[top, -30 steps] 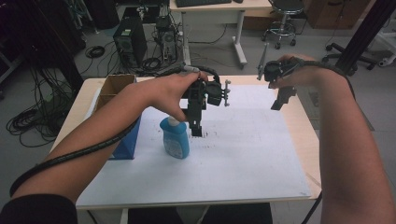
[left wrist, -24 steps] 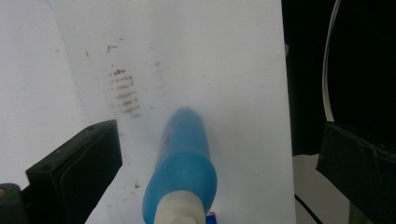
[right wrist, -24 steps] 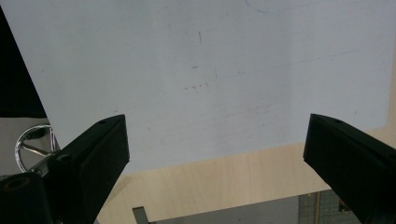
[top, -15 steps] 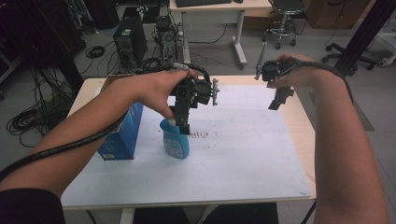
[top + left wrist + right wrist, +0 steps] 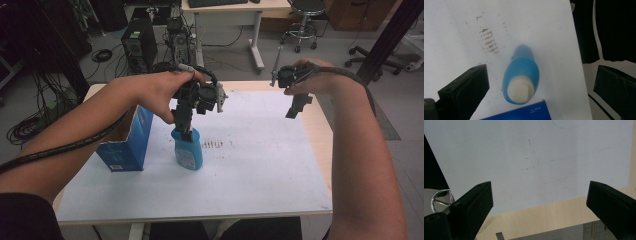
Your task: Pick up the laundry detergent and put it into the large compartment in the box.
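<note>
My left tongs (image 5: 187,131) have slid left over half a second, now spread wide above the blue plastic bottle with white cap (image 5: 521,78), upright mid-bench by the blue cardboard box (image 5: 125,142); grab next. Right tongs (image 5: 539,202) wide apart, idle far right.

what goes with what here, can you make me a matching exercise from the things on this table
Things:
1. blue bottle
2. blue box
3. left gripper
4. right gripper

Places or states:
a. held in the air over the far right part of the white sheet, jaws open
b. stands upright on the white sheet, white cap up
c. stands at the sheet's left edge, top open
d. just above the bottle's cap, jaws open

Pairs: 1-b, 2-c, 3-d, 4-a
</note>
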Available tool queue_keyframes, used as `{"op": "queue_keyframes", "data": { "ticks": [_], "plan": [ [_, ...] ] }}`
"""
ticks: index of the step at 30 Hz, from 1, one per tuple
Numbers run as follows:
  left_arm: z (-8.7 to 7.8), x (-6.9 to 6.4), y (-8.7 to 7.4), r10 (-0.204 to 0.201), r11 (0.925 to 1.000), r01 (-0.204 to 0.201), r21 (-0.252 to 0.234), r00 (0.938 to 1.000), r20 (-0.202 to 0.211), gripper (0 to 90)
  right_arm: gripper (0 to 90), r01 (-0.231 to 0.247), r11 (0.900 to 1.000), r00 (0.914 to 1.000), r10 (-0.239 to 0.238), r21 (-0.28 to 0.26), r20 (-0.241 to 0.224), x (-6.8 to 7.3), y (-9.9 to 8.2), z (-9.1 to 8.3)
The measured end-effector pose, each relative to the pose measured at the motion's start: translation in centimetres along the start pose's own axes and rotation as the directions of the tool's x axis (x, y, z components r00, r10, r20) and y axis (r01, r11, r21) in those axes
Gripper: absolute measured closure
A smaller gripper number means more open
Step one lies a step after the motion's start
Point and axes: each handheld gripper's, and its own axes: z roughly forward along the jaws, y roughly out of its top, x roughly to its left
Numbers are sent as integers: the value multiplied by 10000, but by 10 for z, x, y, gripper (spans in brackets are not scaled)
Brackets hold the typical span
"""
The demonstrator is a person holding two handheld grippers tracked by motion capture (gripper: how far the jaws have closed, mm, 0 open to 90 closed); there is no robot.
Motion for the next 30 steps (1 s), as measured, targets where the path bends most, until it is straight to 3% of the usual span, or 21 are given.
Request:
{"op": "queue_keyframes", "data": {
  "ticks": [17,21,30],
  "plan": [
    [17,5,-19,-82,9995,92,305,9995,-308,2,71,-111,9999,9999,111,41,-10,0,-1,4],
    [21,6,-21,124,9992,-107,378,9989,-444,2,71,-162,9999,9999,162,55,-8,0,-2,4],
    [32,5,-25,112,9990,-92,437,9989,-460,2,71,-172,9998,9999,172,53,6,0,-2,5]
  ]
}}
